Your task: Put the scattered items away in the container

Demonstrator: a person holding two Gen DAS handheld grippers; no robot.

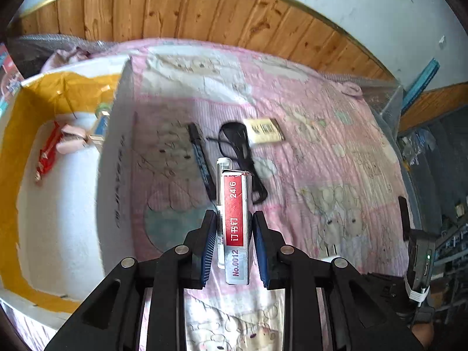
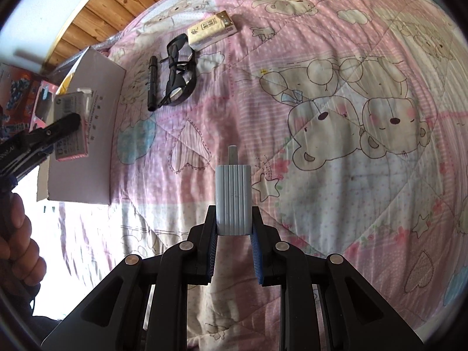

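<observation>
Fingers of our left gripper [image 1: 234,234] are clamped on two things at once, a red-and-white staple box [image 1: 236,228] and a slim white tube [image 1: 221,204] pressed beside it, both with their long axes pointing forward along the fingers. Our right gripper [image 2: 234,222] pinches one grey ribbed charger [image 2: 233,199], its metal plug pointing away from us over the bed quilt [image 2: 321,175].

Everything turns on the open cardboard box [image 1: 117,158]: it lies to the left of both grippers. In the right wrist view the left gripper hangs just beside its near wall, so we judge the left hand much the nearer and due to drop first; the right must cross the quilt leftward.

Inside the box we count one red packet [image 1: 46,152], one pink item [image 1: 70,139] and at least one more we cannot identify.

Farther out on the quilt lie three items close together: one black pen [image 2: 152,87], one pair of dark glasses [image 2: 178,73], one tissue pack [image 2: 212,29].
</observation>
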